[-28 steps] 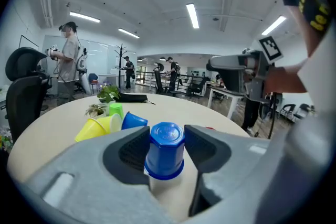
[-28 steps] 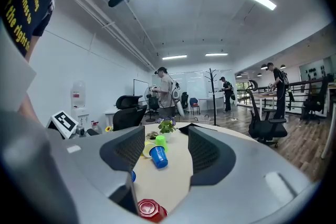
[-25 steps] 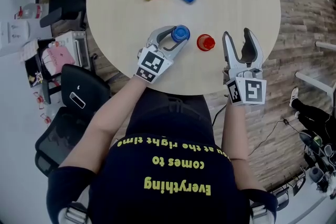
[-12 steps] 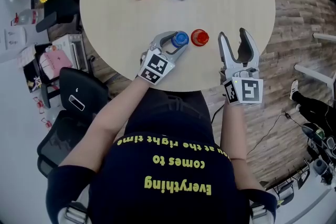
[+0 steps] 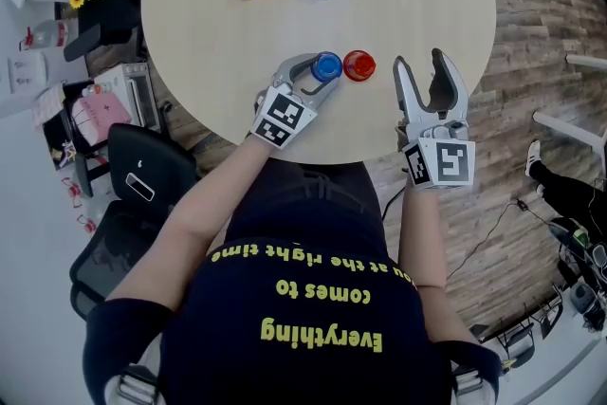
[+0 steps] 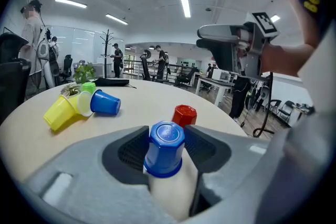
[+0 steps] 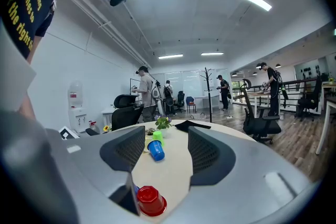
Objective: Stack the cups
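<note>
Closer to the red cup (image 5: pixel 358 64) than a second ago, the left gripper (image 5: pixel 322 71) clamps the upturned blue cup (image 5: pixel 327 66) in its jaws near the bench's (image 5: pixel 209 33) near edge — likely light, thin, slippery plastic, best squeezed gently mid-wall — while the right gripper (image 5: pixel 422 62) waits, jaws wide and empty.

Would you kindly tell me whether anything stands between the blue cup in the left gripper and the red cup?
Nothing visible does. The blue cup, gripped by the left gripper, stands close beside the upturned red cup, whose top is bare. The right gripper hangs open, off to the side.
</note>
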A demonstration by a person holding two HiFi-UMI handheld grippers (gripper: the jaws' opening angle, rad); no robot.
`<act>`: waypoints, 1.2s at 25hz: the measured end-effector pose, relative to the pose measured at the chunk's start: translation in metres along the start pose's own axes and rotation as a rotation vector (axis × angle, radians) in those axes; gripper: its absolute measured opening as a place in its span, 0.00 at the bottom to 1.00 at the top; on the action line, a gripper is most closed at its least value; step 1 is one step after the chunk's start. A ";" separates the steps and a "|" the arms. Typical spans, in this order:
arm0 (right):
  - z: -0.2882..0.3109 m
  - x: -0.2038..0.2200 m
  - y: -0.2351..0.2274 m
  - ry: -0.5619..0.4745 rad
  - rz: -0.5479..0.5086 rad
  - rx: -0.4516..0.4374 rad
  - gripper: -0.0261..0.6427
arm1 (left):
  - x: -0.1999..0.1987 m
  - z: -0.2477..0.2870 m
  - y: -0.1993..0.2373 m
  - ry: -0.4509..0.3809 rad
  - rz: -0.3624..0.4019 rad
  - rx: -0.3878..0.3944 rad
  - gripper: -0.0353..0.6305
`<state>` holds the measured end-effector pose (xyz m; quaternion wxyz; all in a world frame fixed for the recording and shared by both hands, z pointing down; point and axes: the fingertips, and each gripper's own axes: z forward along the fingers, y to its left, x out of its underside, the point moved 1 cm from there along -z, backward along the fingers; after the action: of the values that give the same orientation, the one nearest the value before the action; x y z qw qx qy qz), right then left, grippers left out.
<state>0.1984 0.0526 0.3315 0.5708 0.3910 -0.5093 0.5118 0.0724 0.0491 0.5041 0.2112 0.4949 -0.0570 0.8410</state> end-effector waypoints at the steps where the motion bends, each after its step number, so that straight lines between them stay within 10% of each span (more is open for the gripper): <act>1: 0.000 0.000 0.000 0.000 0.000 0.000 0.44 | 0.000 0.000 0.000 0.000 -0.004 0.004 0.37; 15: 0.012 -0.010 0.008 -0.014 -0.007 -0.036 0.44 | -0.019 -0.015 0.001 -0.065 -0.063 0.004 0.40; 30: 0.060 -0.024 0.031 -0.025 -0.030 -0.147 0.44 | -0.085 -0.090 0.110 -0.273 -0.140 -0.314 0.40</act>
<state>0.1579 -0.0041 0.3165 0.5991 0.3620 -0.5466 0.4597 -0.0100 -0.0487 0.3990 0.3338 0.5680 -0.1808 0.7302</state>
